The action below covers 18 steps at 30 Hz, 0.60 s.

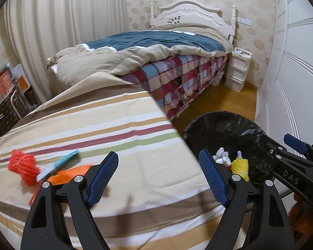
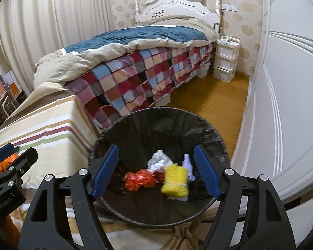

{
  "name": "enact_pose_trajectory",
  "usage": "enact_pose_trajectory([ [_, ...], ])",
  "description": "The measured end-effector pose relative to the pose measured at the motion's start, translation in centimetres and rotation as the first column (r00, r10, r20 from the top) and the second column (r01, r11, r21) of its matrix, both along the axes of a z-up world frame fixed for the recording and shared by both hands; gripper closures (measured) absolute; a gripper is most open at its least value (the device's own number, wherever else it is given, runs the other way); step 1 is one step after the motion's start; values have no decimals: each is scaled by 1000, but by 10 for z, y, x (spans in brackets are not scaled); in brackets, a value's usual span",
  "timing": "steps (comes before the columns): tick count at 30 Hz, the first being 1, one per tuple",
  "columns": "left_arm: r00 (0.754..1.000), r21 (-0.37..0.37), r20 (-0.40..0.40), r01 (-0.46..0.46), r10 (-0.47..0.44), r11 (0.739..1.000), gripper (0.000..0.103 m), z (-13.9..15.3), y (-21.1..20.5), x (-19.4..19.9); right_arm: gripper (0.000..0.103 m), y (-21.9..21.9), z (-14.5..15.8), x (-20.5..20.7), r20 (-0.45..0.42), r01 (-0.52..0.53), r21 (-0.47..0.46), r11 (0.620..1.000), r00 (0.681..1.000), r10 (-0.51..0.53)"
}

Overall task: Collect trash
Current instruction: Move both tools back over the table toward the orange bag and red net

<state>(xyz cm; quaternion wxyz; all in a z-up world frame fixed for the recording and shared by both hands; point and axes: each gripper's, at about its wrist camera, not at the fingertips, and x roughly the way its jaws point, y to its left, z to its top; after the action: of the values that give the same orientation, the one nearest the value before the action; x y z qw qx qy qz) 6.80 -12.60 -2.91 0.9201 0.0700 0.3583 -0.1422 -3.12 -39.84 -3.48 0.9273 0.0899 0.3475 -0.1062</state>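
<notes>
The left hand-held gripper stands with its blue pads spread wide and nothing between them, over a striped cloth that covers the surface. On that cloth, at about nine o'clock from the left pads, lie an orange net, a teal-and-white stick and an orange wrapper, close together and partly overlapping. The right hand-held gripper is likewise wide apart and empty, hovering above the bin, which is lined with a black bag and stands on the floor at three o'clock from the surface. Inside the bin lie a yellow net, blurred, a red-orange wrapper at its nine o'clock, white crumpled paper at twelve o'clock, and a small white piece at its one o'clock. Beyond stands a bed with a checked cover.
</notes>
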Motion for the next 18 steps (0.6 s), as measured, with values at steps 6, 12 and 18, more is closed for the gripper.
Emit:
enact_pose_trajectory([
  [6,999,-8,-5,-49,49,999,23,5,39,-14,29,35,3,-6,-2,-63,14,998,998,63],
  [12,993,-17,-1,-121,121,992,23,10,87,-25,29,75,5,-6,-6,-143,13,990,990,143],
  [18,980,-16,-8,-198,198,980,23,9,131,-32,29,119,5,-1,-17,-232,7,973,972,232],
])
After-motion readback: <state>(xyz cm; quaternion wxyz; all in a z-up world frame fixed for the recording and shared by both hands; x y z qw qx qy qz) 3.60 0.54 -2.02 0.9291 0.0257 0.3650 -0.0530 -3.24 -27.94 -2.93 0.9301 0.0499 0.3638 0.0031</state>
